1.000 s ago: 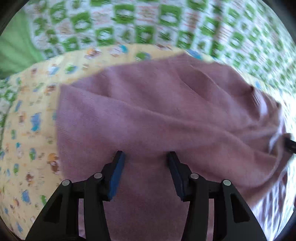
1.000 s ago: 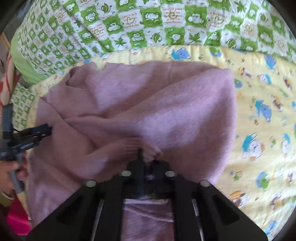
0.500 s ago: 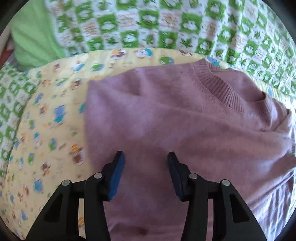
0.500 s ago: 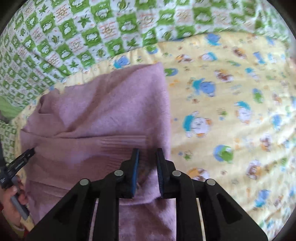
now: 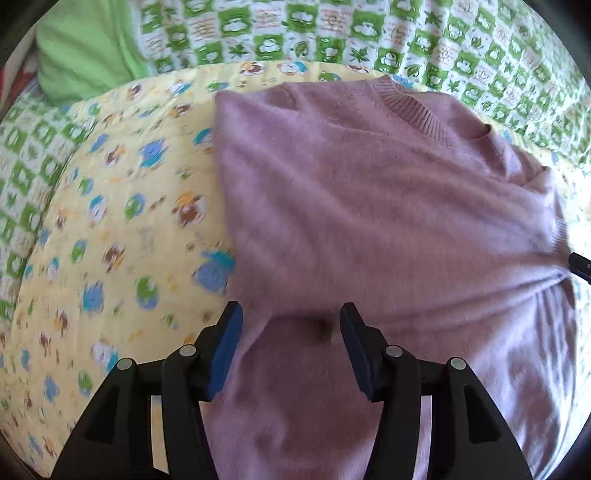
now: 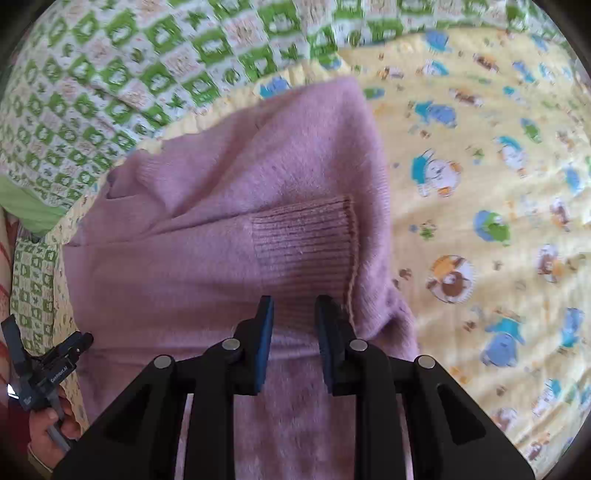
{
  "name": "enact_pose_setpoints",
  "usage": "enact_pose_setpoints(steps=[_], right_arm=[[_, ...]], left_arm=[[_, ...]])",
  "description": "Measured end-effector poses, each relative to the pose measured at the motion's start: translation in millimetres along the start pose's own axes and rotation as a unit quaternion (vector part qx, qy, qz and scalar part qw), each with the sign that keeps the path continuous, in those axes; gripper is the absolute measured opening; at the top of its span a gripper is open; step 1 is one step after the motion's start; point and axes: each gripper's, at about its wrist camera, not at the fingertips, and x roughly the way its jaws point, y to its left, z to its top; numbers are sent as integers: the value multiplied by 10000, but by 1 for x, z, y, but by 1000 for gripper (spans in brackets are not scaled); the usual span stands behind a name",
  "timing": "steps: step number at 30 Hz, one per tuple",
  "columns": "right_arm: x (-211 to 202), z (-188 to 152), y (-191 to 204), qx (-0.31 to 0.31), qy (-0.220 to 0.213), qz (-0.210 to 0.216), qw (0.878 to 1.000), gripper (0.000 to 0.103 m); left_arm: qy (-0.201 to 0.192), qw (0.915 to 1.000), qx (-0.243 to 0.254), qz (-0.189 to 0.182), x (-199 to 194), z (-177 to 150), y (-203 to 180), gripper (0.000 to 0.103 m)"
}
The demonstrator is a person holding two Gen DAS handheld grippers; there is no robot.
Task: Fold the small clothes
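A pink knitted sweater (image 5: 369,206) lies spread on a yellow cartoon-print blanket (image 5: 122,229), its ribbed collar (image 5: 417,110) at the far side. My left gripper (image 5: 291,325) hovers over the sweater's near left edge. Its jaws are opening and hold nothing; cloth only lies beneath them. In the right wrist view a sleeve is folded across the body, and its ribbed cuff (image 6: 306,240) rests flat on the sweater (image 6: 192,266). My right gripper (image 6: 295,310) sits just behind that cuff, jaws opening, pads off the knit.
A green-and-white checked quilt (image 5: 332,29) runs along the far side, with a plain green pillow (image 5: 81,55) at far left. The right gripper's tip (image 5: 580,264) shows at the right edge. A hand (image 6: 48,428) holds the left gripper (image 6: 51,365) at lower left.
The right gripper was shut on the sleeve cuff, carried it across the sweater, and its jaws have parted, leaving the cuff lying flat. The left gripper slid left to the sweater's edge.
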Motion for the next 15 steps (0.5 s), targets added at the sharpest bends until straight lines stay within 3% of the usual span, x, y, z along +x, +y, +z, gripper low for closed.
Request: enact_pose_setpoints(steps=[2,4,15], right_arm=[[-22,-11,-1,-60,-177,-2,9998,45],[-44,-19,-1,-137,-316,83,9994,50],[-99,-123,-9,-23,-409,286,9987,50]], left_arm=[[18,9997,-175,-149,-14,-16,10,62],[26,9991,-318,-278,-33,-38,17,66],[516,9949,-560,-658,-70,-161,60,69]])
